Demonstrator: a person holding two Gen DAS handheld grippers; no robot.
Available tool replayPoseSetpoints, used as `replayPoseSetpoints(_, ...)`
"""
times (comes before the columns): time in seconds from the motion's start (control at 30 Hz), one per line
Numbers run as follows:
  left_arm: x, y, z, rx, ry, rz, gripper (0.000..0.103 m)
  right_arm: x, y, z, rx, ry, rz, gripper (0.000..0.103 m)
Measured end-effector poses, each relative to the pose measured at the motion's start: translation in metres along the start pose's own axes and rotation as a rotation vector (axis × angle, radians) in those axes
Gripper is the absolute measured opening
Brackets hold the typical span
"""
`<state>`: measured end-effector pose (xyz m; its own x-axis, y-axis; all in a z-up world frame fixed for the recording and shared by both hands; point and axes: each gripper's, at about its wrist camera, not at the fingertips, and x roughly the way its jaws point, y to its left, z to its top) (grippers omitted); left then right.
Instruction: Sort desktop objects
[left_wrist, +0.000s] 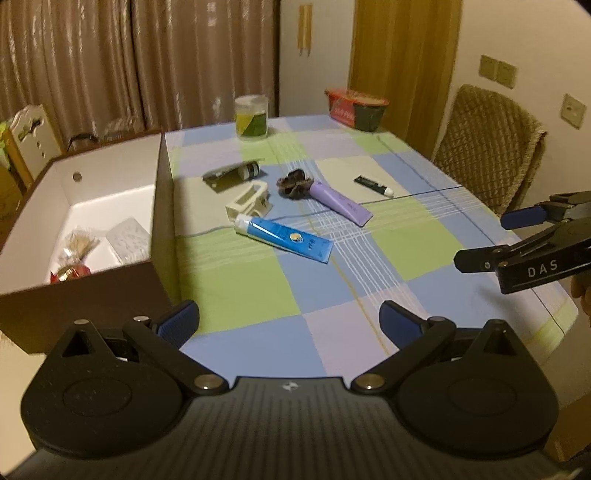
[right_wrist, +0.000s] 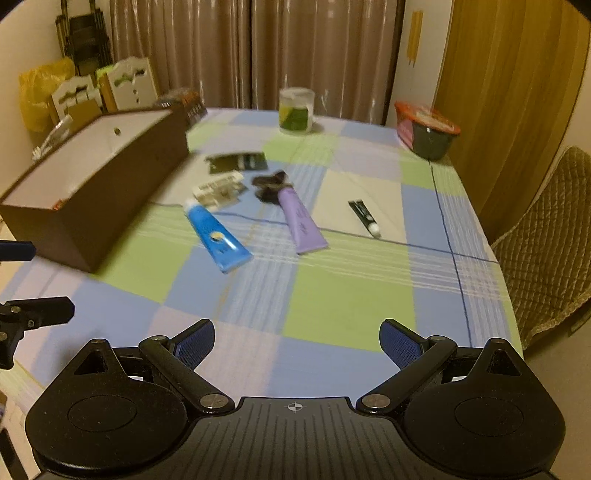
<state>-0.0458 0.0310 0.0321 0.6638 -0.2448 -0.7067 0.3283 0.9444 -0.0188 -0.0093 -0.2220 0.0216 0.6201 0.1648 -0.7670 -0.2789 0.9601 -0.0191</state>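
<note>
Checked cloth lies bare beneath both claws: left gripper (left_wrist: 288, 317) and right gripper (right_wrist: 297, 338) gape wide, holding nothing. Ahead, blue tube (left_wrist: 284, 239) and purple tube (left_wrist: 340, 203) lie beside the brown box (left_wrist: 162, 206).

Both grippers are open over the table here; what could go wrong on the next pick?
The blue tube lies touching the white clip, so closing fingers may drag both. The purple tube has a dark hair tie at its cap, which could snag. The brown box wall stands near the left gripper, risking a bump.
</note>
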Motion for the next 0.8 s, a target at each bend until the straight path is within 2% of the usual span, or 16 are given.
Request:
replayPoseSetpoints(0.2,0.034,-0.029,0.018,-0.112,0.042,0.061,0.102,0.023,-0.055,0.011,-0.037,0.053,0.031,0.098)
replayPoseSetpoints(0.43,0.071,-0.057,0.036,-0.183,0.089,0.136,0.102,0.054,-0.104,0.022,-0.082,0.091,0.096,0.098)
replayPoseSetpoints(0.67,0.089,-0.072,0.041,-0.212,0.151,0.162,0.102,0.071,-0.118,0.028,-0.093,0.101,0.128,0.098)
replayPoseSetpoints(0.8,0.099,-0.067,0.047,-0.192,0.166,0.153,0.102,0.075,-0.117,0.03,-0.07,0.102,0.123,0.098)
